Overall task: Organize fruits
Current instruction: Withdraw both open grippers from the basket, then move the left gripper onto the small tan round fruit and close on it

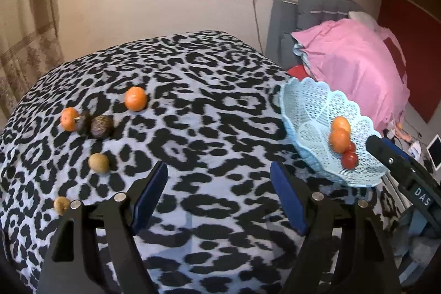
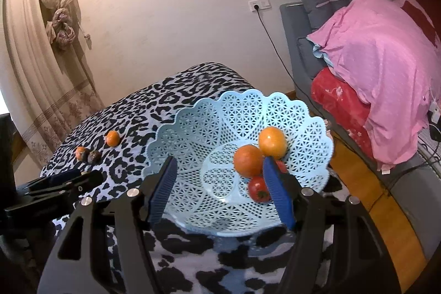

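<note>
A light blue lattice basket (image 2: 193,128) (image 1: 308,106) stands at the table's right edge. It holds two oranges (image 2: 248,160) (image 1: 339,139) and two red tomatoes (image 2: 258,188) (image 1: 349,159). Loose on the leopard-print cloth lie an orange (image 1: 135,98), a second orange (image 1: 69,119), two dark brown fruits (image 1: 101,126), a yellowish fruit (image 1: 98,162) and a small brown one (image 1: 61,204). My left gripper (image 1: 219,175) is open and empty above the cloth. My right gripper (image 2: 219,170) is open and empty, hovering over the basket.
The table (image 1: 193,68) is covered by a black-and-blue leopard cloth. A grey sofa with pink bedding (image 1: 358,59) stands right of it. A curtain (image 2: 41,46) hangs at the left, and a wall socket with cable (image 2: 259,4) is behind.
</note>
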Motion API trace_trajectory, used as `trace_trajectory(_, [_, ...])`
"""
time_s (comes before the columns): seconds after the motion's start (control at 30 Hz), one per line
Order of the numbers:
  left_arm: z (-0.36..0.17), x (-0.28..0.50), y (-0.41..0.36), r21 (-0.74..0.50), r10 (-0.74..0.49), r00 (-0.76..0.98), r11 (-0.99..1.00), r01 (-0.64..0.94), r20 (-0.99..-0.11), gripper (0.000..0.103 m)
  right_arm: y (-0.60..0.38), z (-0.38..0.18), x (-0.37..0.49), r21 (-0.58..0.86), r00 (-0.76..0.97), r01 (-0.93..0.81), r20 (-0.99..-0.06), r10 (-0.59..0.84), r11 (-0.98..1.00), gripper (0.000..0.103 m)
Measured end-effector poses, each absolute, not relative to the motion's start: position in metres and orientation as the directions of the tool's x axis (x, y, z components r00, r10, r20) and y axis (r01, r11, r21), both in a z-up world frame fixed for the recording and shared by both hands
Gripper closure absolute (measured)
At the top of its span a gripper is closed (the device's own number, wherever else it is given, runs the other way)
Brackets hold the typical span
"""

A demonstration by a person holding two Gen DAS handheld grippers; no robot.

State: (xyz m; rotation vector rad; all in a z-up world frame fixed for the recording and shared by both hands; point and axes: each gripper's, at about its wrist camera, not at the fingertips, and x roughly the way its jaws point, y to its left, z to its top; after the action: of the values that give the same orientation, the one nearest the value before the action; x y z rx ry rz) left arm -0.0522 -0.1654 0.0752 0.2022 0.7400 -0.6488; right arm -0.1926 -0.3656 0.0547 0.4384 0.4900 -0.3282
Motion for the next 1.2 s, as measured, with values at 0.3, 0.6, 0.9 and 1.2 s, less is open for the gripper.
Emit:
trace_trajectory(0.3, [0.073,-0.036,-0.118,-0.064,-0.423,0.608,0.851,0.521,-0.672,0.026,-0.343,0.059,-0.179,0.303,0.838,0.362,-0.521,-0.165,0.881,0.036])
trace_trajectory(0.6, [0.068,-0.020,-0.060,-0.036,-0.301,0.699,0.929,0.367,-0.648,0.026,-0.319,0.064,-0.166,0.281,0.841,0.318,-0.524,-0.133,0.905,0.036])
trace_trajectory(0.9, [0.051,-0.002,-0.015,-0.042,-0.231,0.704,0.960,0.275,-0.672,0.027,-0.292,0.063,-0.148,0.258,0.833,0.264,-0.546,-0.085,0.929,0.036])
trace_trajectory(1.2, [0.031,0.015,-0.001,-0.072,-0.226,0.661,0.965,0.253,-0.715,0.040,-0.269,0.061,-0.131,0.235,0.820,0.216,-0.570,-0.046,0.948,0.035])
